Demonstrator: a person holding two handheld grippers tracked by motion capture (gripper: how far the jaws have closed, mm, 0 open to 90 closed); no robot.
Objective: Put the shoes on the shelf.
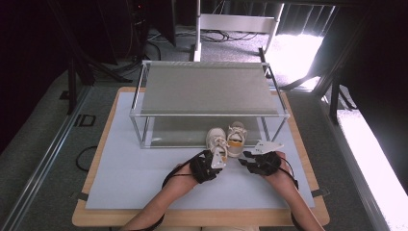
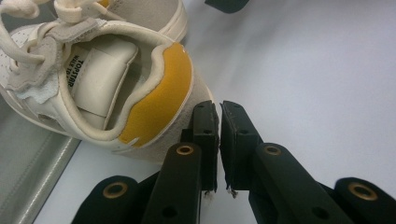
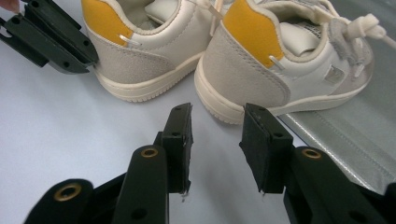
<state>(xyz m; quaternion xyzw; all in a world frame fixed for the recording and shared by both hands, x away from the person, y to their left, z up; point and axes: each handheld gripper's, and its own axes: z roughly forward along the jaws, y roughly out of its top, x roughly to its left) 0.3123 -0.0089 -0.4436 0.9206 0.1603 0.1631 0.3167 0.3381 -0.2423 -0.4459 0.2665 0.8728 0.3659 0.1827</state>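
Note:
Two small cream sneakers with yellow heel tabs stand side by side in front of the rack, toes toward it: the left shoe point(image 1: 216, 138) point(image 2: 107, 79) point(image 3: 140, 56) and the right shoe point(image 1: 236, 137) point(image 3: 280, 70). My left gripper point(image 1: 220, 160) point(image 2: 219, 112) is shut with nothing between its jaws, and its tips rest against the left shoe's heel. My right gripper point(image 1: 244, 157) point(image 3: 217, 116) stands open on the mat just behind the right shoe's heel, not touching it. In the right gripper view the left gripper point(image 3: 70, 46) shows at the left shoe's heel.
A metal-framed rack point(image 1: 207, 89) with a grey top and a grey lower shelf point(image 3: 355, 135) point(image 2: 28, 158) stands at the back of the white mat point(image 1: 130, 178). The right shoe's toe rests on the lower shelf. The wooden table edge point(image 1: 96, 219) runs around the mat.

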